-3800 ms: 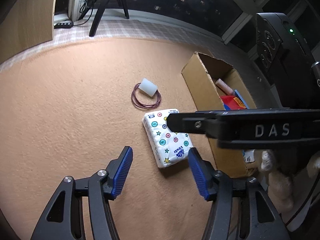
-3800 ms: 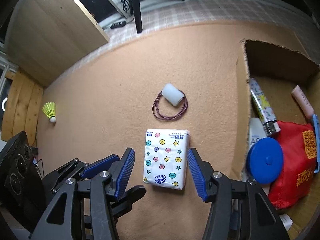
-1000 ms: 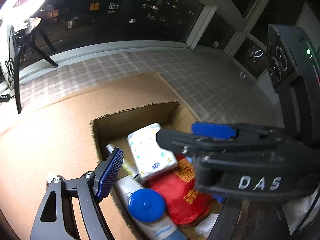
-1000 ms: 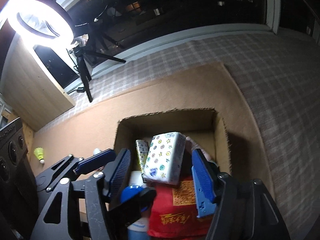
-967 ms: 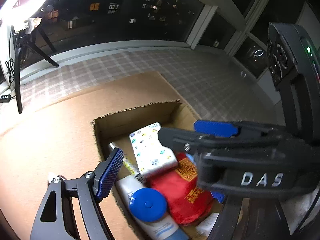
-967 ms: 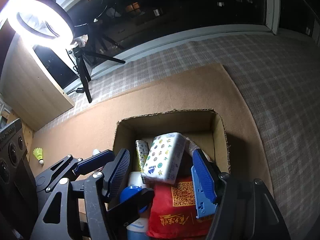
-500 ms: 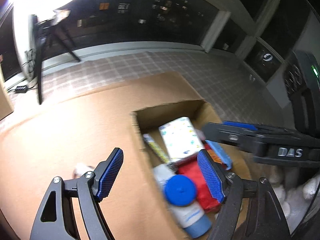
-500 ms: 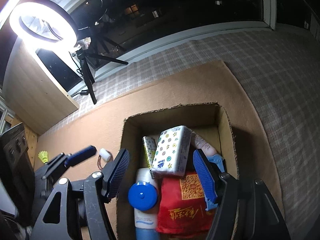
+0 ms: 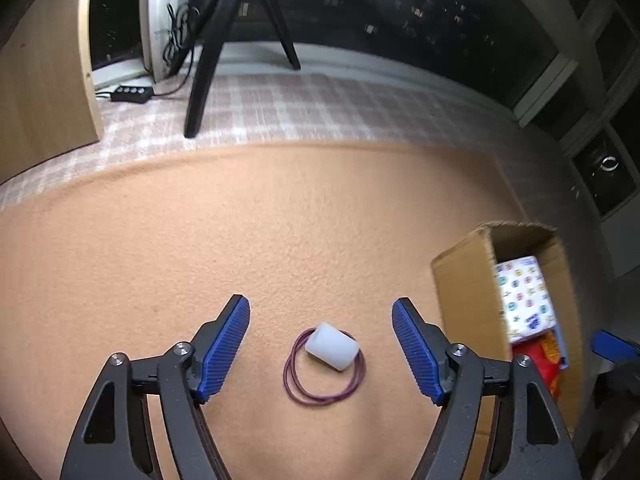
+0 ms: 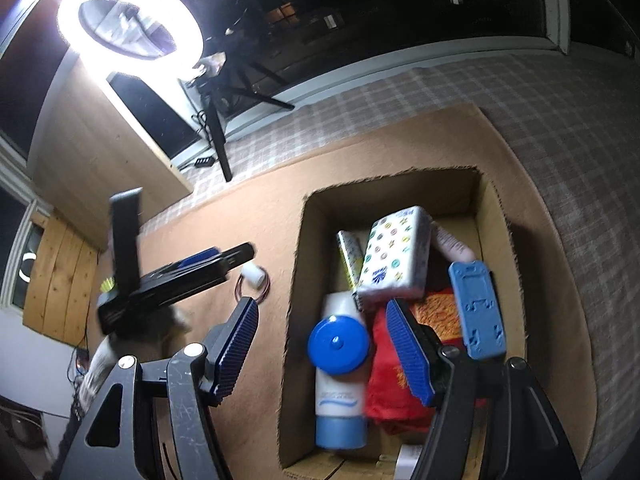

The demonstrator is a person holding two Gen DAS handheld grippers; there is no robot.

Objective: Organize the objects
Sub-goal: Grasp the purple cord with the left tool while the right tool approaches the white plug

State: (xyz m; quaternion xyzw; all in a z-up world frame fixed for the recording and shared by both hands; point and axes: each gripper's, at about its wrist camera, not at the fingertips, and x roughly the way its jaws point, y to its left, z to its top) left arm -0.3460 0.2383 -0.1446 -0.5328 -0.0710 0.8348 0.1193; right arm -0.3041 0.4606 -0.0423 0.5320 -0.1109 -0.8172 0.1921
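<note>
A small white cylinder (image 9: 331, 345) lies on a purple wire ring (image 9: 324, 368) on the orange carpet. My left gripper (image 9: 321, 344) is open and empty, its blue pads either side of the cylinder and above it. The cardboard box (image 10: 296, 264) holds the spotted tissue pack (image 10: 396, 256), a blue-capped bottle (image 10: 339, 364), a red bag (image 10: 396, 380) and a blue flat piece (image 10: 478, 310). My right gripper (image 10: 322, 346) is open and empty above the box's left wall. The cylinder (image 10: 254, 274) and the left gripper's body also show in the right wrist view.
The box (image 9: 464, 280) stands at the right in the left wrist view, tissue pack (image 9: 524, 296) inside. A tripod leg (image 9: 204, 64) and a power strip (image 9: 132, 93) are on the checked floor beyond the carpet. A wooden panel (image 9: 44, 80) stands far left. A ring light (image 10: 132, 20) glares.
The tissue pack was carried from the carpet and let go inside the box. My left gripper has swung left from the box to over the white cylinder. My right gripper has drawn back, empty.
</note>
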